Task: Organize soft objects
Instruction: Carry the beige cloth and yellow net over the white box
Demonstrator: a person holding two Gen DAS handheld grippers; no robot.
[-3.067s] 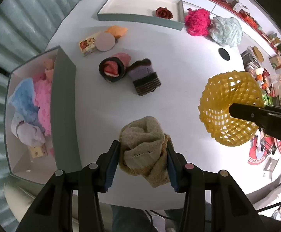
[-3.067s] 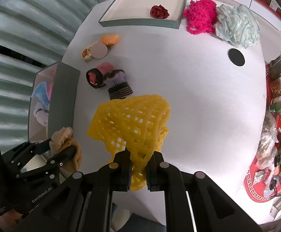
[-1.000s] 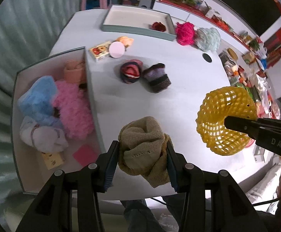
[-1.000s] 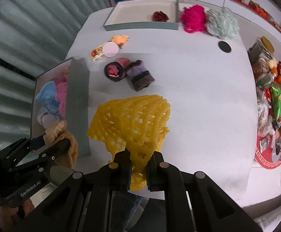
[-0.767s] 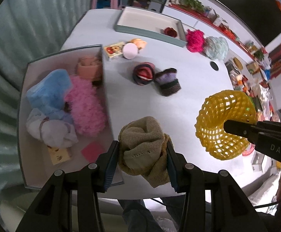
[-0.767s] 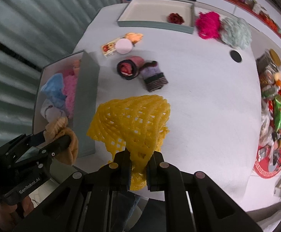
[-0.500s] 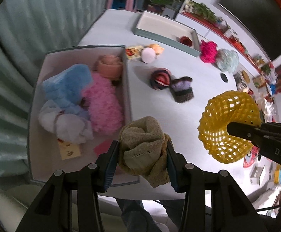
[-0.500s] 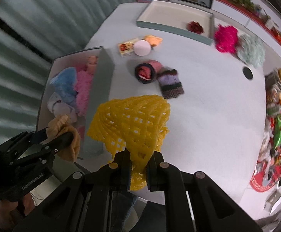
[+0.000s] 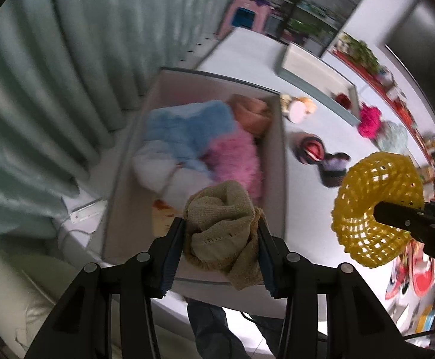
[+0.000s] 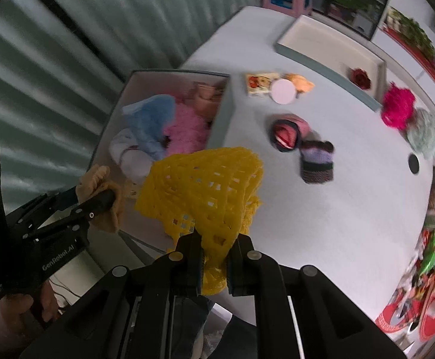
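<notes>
L claw [image 9: 221, 233]: clamped on tan knit bundle [image 9: 217, 227], above near end of grey box [image 9: 278, 161]
R claw [image 10: 214, 257]: pinched tight on yellow mesh net [image 10: 202, 188], above box's near corner
R view only: hand [image 10: 17, 314] on L grip; round hole [image 10: 413, 164] in tabletop
L view only: cream cushion [image 9: 11, 293] below table edge
Surface: white table [image 10: 352, 209]; ribbed grey curtain [image 10: 68, 45] behind
Box: blue [image 9: 187, 128], pink [image 9: 235, 161], white [image 9: 157, 170] fluffy pcs
Far tray [image 10: 307, 56]: red rose [image 10: 360, 77]

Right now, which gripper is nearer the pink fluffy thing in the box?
Left. The left gripper hangs over the box beside the pink fluffy thing; the right gripper is off over the table.
</notes>
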